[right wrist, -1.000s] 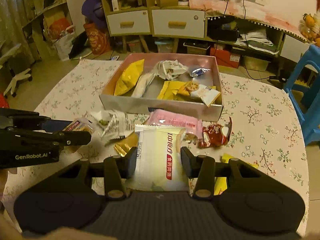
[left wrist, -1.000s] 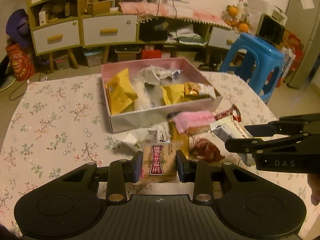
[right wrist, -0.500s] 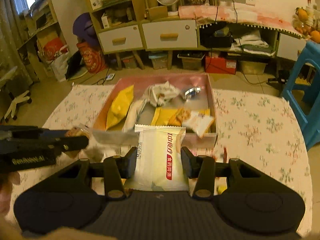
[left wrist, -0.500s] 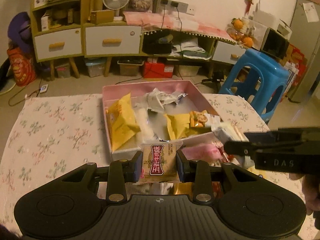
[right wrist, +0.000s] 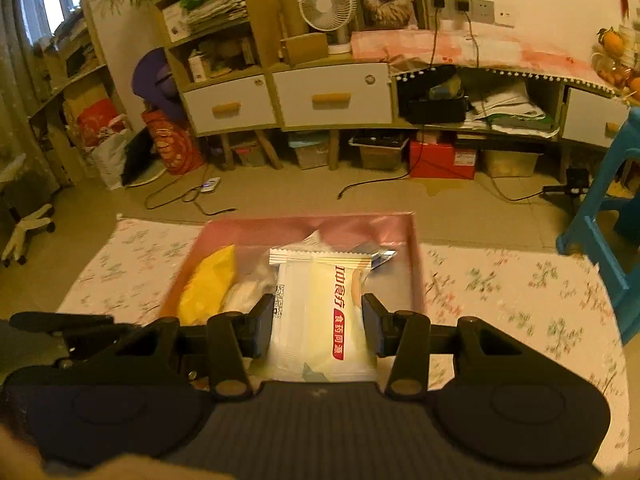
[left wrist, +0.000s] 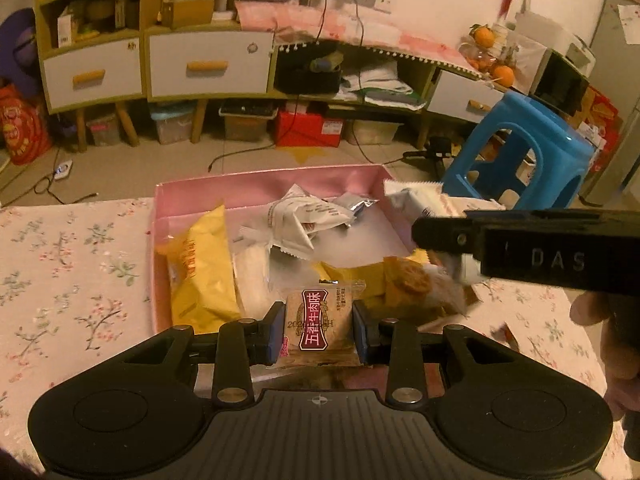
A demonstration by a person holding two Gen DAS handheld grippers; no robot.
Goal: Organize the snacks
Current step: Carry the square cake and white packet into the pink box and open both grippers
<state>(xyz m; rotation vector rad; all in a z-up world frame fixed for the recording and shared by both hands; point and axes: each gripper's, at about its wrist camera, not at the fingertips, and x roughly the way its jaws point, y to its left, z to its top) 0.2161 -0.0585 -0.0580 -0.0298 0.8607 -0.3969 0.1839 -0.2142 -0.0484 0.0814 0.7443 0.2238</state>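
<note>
My left gripper (left wrist: 319, 326) is shut on a small clear packet with a dark red label (left wrist: 318, 322), held over the near edge of the pink box (left wrist: 256, 190). My right gripper (right wrist: 319, 322) is shut on a white packet with red lettering (right wrist: 320, 312), also over the box. In the left wrist view the right gripper (left wrist: 430, 228) reaches in from the right with that white packet (left wrist: 416, 200) above the box's right side. The box holds a yellow bag (left wrist: 202, 268), a crumpled white wrapper (left wrist: 300, 220), a silver packet (left wrist: 356, 204) and a cracker packet (left wrist: 404, 280).
The box stands on a table with a floral cloth (left wrist: 72, 272). A blue plastic stool (left wrist: 528, 152) stands beyond the table's right corner. Low cabinets with white drawers (left wrist: 208, 66) line the far wall across open floor. A person's fingers (left wrist: 588, 312) hold the right gripper.
Both grippers have moved forward from the loose snacks in front of the box to above the box, each still holding its packet. The loose snacks have dropped out of view.
</note>
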